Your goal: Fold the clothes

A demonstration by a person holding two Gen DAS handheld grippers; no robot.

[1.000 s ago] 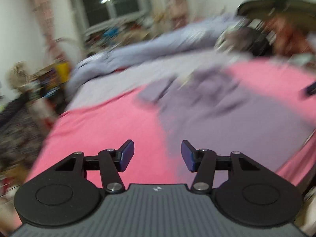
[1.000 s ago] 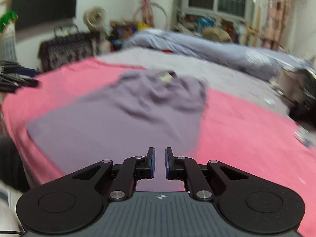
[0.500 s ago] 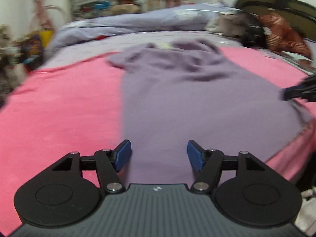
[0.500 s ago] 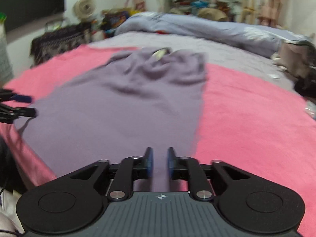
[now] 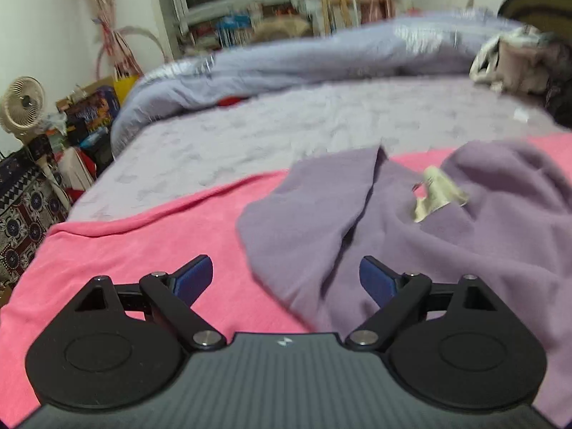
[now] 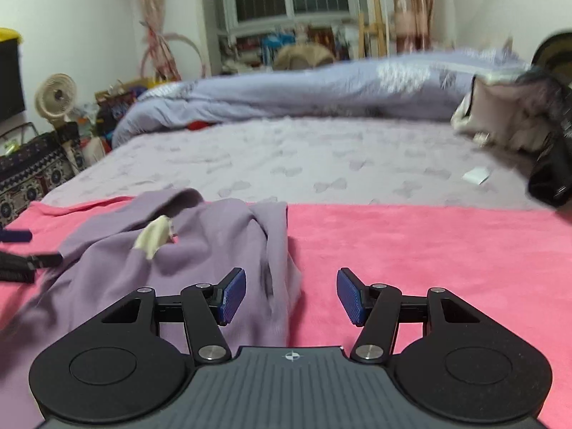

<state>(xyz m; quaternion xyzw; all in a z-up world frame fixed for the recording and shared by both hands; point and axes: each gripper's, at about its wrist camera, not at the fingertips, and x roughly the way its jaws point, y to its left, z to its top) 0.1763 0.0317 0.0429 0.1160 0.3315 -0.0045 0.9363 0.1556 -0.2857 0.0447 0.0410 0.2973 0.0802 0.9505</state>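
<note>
A purple long-sleeved top (image 5: 482,250) lies flat on a pink blanket (image 5: 143,250), its collar end with a cream label (image 5: 439,193) nearest the cameras. My left gripper (image 5: 286,279) hovers over the top's left sleeve (image 5: 311,207). Its jaws are opening wide, the sleeve edge lies under the gap, and the pads press on nothing. In the right wrist view my right gripper (image 6: 291,296) hangs over the other sleeve (image 6: 275,250) at the top's (image 6: 143,286) right edge. Its jaws are opening too, with the cloth below them untouched. The left gripper's fingers (image 6: 21,250) show at the far left.
Beyond the pink blanket (image 6: 429,250) lies a grey sheet (image 6: 321,157), then a bunched lilac duvet (image 6: 321,85). A pile of clothes (image 6: 507,118) sits at the right of the bed. A fan (image 6: 55,98) and boxes crowd the floor at the left.
Both grippers have travelled up the top from its hem end to the sleeves by the collar. The right gripper, shut before, has opened; the left has spread wider.
</note>
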